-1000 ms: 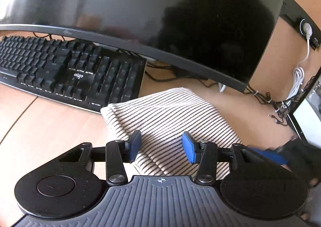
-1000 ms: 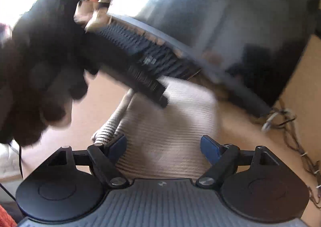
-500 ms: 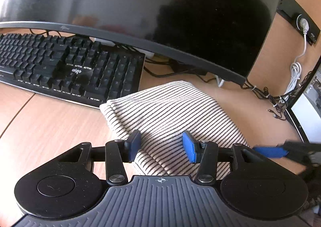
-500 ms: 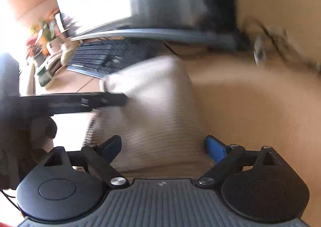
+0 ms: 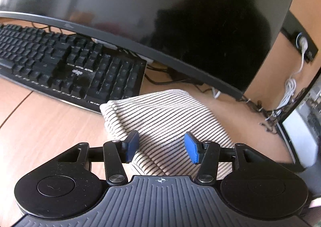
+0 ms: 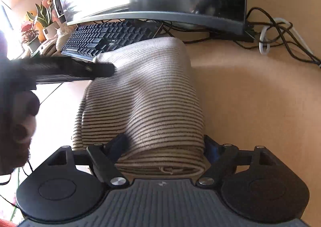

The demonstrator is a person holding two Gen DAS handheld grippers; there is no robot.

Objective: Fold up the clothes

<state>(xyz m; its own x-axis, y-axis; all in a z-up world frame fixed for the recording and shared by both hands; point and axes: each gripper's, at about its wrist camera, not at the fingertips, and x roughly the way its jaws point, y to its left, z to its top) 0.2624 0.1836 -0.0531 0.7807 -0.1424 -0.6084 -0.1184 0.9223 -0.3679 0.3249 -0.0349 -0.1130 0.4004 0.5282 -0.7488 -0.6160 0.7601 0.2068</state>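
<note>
A cream garment with thin dark stripes point(image 5: 166, 118) lies folded in a compact bundle on the wooden desk, just in front of the keyboard. My left gripper point(image 5: 161, 146) is open and hovers over its near left part, holding nothing. In the right wrist view the same bundle point(image 6: 144, 94) fills the middle. My right gripper point(image 6: 163, 146) is open, with a finger on each side of the bundle's near folded end. The left gripper and the gloved hand holding it point(image 6: 60, 70) reach in from the left above the bundle.
A black keyboard point(image 5: 66, 66) and a large dark monitor point(image 5: 160, 16) stand right behind the garment. Cables point(image 6: 280, 34) lie at the back right. A second screen point(image 5: 301, 126) stands at the right. Potted plants point(image 6: 40, 22) sit at the far left.
My right gripper has swung round and come down at the bundle's near end, which now lies between its fingers. My left gripper has barely moved. The garment lies as before.
</note>
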